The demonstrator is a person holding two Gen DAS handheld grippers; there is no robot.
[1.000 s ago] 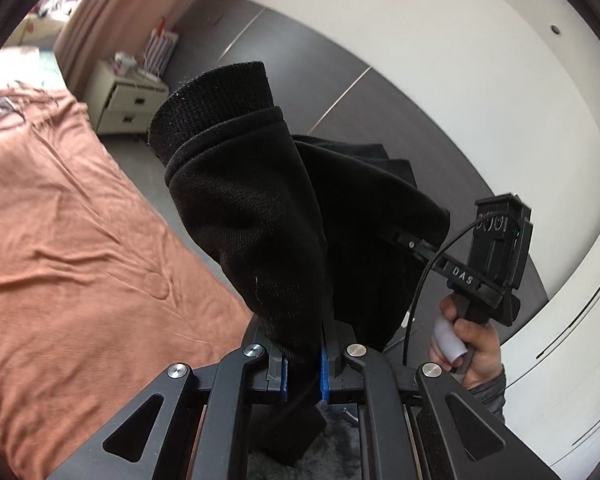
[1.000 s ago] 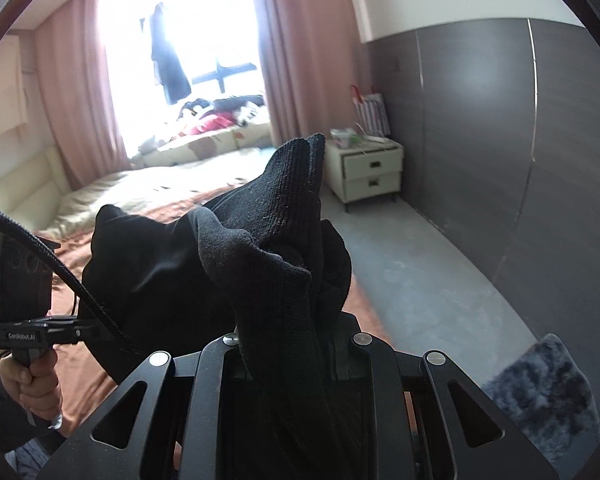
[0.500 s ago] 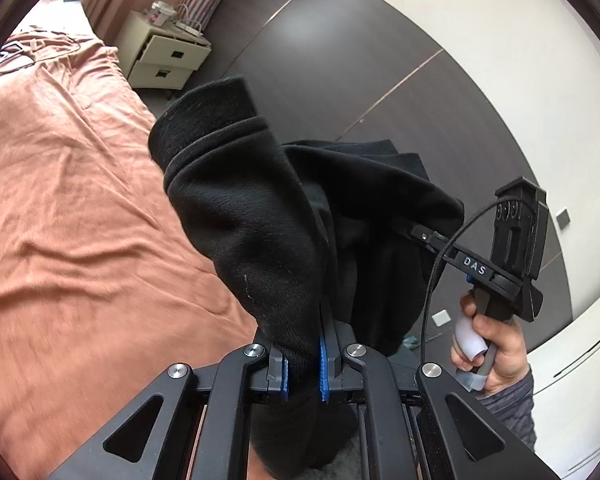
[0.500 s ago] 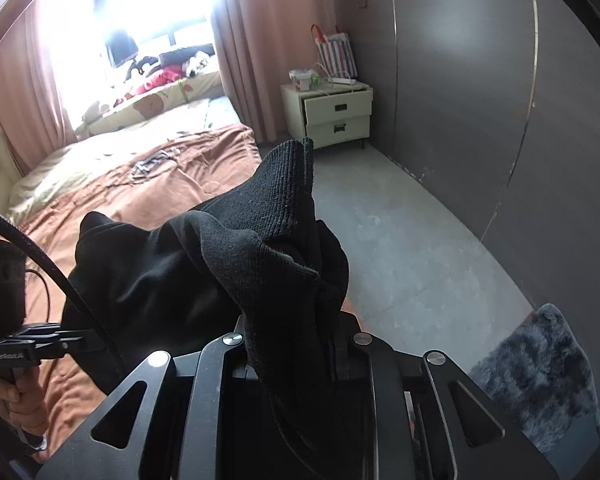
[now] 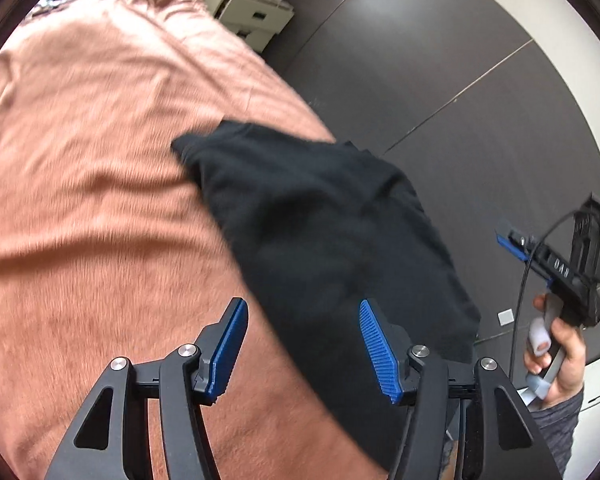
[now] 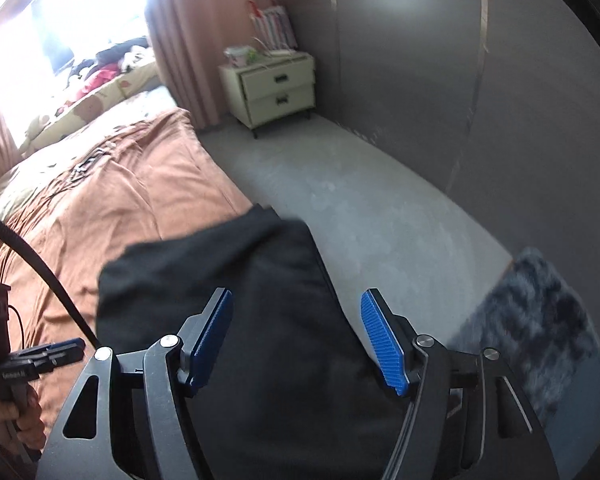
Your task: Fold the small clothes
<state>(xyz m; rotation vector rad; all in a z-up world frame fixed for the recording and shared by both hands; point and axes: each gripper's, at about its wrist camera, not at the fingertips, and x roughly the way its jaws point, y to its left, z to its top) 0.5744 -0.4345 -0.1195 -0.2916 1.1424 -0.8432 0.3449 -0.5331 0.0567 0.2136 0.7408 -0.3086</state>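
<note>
A black garment [image 5: 324,232] lies spread on the brown bedspread [image 5: 100,200] at the bed's right edge, partly over the side. My left gripper [image 5: 302,342] is open just above its near end, blue pads apart, holding nothing. In the right wrist view the same black garment [image 6: 236,296] lies below my right gripper [image 6: 296,336], which is open too and grips nothing. The right gripper [image 5: 516,242] also shows in the left wrist view at the far right, held by a hand [image 5: 560,344]. The left gripper [image 6: 66,350] appears at the left edge of the right wrist view.
A cream nightstand [image 6: 276,84] stands by the pink curtain [image 6: 188,40] past the bed's end. Grey floor [image 6: 360,208] runs beside the bed along a dark panelled wall [image 6: 500,80]. A dark shaggy rug [image 6: 540,320] lies at the right. Bedding and clothes are piled near the window.
Both grippers were shut on the black garment and holding it up; they have opened and the garment now lies on the bed. Both views have tilted downward.
</note>
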